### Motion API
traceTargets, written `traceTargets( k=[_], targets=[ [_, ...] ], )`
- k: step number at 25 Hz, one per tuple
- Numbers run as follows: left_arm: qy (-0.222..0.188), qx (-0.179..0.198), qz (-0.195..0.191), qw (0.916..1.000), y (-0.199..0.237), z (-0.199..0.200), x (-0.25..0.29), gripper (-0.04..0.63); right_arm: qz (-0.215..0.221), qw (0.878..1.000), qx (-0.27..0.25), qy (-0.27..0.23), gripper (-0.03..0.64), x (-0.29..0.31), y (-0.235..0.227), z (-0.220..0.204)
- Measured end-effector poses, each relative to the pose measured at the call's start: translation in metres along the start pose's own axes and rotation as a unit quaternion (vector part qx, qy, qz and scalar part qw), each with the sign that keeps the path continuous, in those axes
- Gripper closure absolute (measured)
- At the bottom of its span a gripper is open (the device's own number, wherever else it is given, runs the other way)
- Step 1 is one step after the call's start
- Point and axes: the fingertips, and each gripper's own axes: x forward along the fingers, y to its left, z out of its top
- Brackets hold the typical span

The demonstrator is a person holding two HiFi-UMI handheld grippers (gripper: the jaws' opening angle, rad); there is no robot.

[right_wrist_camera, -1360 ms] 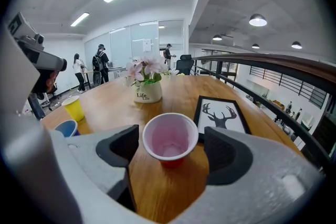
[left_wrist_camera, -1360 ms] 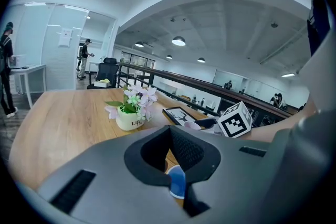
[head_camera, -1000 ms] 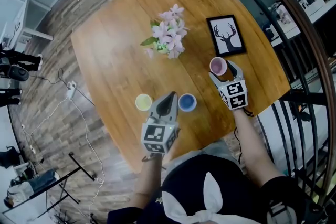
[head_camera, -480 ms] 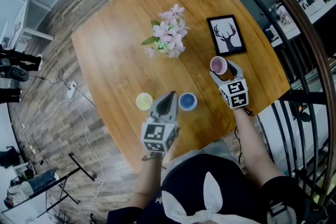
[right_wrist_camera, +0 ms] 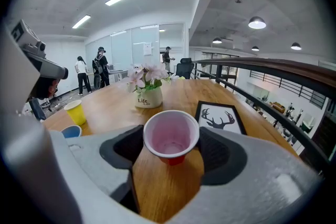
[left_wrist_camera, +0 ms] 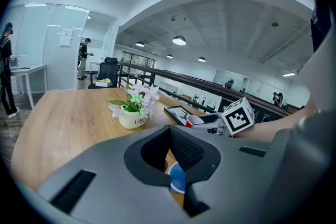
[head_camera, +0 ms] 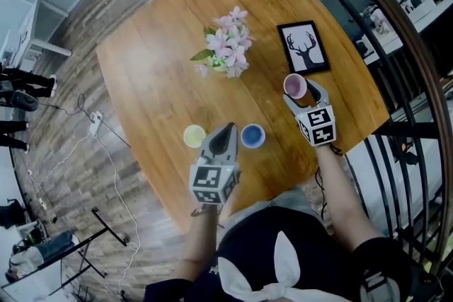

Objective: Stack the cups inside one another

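On the round wooden table [head_camera: 156, 60], a red cup [head_camera: 294, 88] [right_wrist_camera: 171, 136] with a pale pink inside stands upright between my right gripper's [head_camera: 300, 93] [right_wrist_camera: 171, 140] jaws. Those jaws have just been closing, and both pads now touch the cup's rim. A blue cup [head_camera: 253, 136] [left_wrist_camera: 177, 178] [right_wrist_camera: 71, 131] and a yellow cup [head_camera: 194, 136] [right_wrist_camera: 76, 112] stand apart near the table's front. My left gripper [head_camera: 226, 129] [left_wrist_camera: 169, 128] hovers between them, jaws together and empty. The blue cup shows just below its tip.
A white pot of pink flowers [head_camera: 225, 53] [right_wrist_camera: 147, 97] stands mid-table. A framed deer picture [head_camera: 305, 47] [right_wrist_camera: 219, 117] lies just beyond the red cup. A curved railing [head_camera: 425, 81] runs close to the table's right side.
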Motion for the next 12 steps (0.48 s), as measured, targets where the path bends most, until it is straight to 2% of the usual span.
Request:
traceTargets(
  k=[12],
  targets=[
    [-0.015,-0.006,0.018,0.9997,0.013,0.004,-0.019,0.584,0.003,0.999,-0.017,-0.046,0.291,-0.026,0.007,0.052]
  ],
)
